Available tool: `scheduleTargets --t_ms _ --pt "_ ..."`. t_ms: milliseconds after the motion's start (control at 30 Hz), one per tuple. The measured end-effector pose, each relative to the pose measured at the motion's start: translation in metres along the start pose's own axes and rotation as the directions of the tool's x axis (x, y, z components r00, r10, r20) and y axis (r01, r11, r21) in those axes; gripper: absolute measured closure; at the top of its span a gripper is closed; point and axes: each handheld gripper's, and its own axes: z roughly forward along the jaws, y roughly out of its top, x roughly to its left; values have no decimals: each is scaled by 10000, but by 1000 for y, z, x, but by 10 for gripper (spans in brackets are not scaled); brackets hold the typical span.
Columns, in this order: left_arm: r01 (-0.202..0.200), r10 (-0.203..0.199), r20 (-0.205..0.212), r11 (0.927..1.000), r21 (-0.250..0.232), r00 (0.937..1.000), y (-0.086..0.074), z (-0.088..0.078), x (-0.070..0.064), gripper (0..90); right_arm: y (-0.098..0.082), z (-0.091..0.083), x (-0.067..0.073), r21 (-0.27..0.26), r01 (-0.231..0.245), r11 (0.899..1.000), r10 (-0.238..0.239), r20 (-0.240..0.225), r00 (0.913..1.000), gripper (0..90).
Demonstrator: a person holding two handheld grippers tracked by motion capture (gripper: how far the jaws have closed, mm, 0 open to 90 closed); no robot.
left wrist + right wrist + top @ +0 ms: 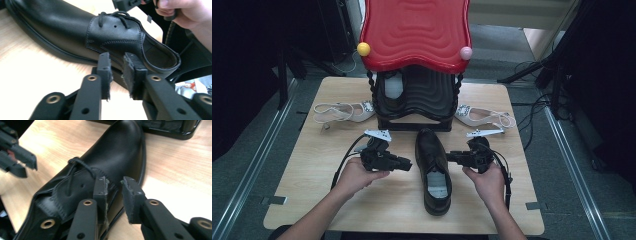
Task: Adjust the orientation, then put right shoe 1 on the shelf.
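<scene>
A black leather lace-up shoe [428, 145] lies in the middle of the wooden table [312, 185], toe pointing away from me. My left gripper [408, 164] sits just left of the shoe and my right gripper [450, 157] just right of it, each aimed at its laced middle. In the left gripper view the jaws [117, 57] stand a little apart in front of the shoe's side [62, 27], with nothing between the pads. In the right gripper view the jaws [113, 182] are likewise apart beside the shoe [120, 147], close to its sole edge and gripping nothing.
A shoe rack with a red wavy top [414, 35] and black lower shelf [417, 100] stands at the table's far edge, just beyond the toe. One white heeled shoe [343, 111] lies left of it, another [484, 117] to its right.
</scene>
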Motion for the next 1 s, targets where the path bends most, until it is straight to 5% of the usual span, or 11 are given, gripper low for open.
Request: scheduleTargets --t_ms 67,500,700,1000 --pt "43 -44 78 10000 38 10000 2 -3 0 900 -1 -2 3 -17 -45 10000 45 -89 10000 735" --pt "-335 331 -158 9992 -217 9993 18 -21 -2 900 -3 -19 27 -128 -362 9993 357 -373 9987 720" --pt "-712 684 -555 9962 -493 9961 41 -40 -6 899 -1 -27 43 131 -331 9994 338 -572 9978 709" --pt "-903 854 -618 9925 -826 9944 87 -70 -6 900 -2 -21 63 897 -333 9954 419 -959 9945 701"
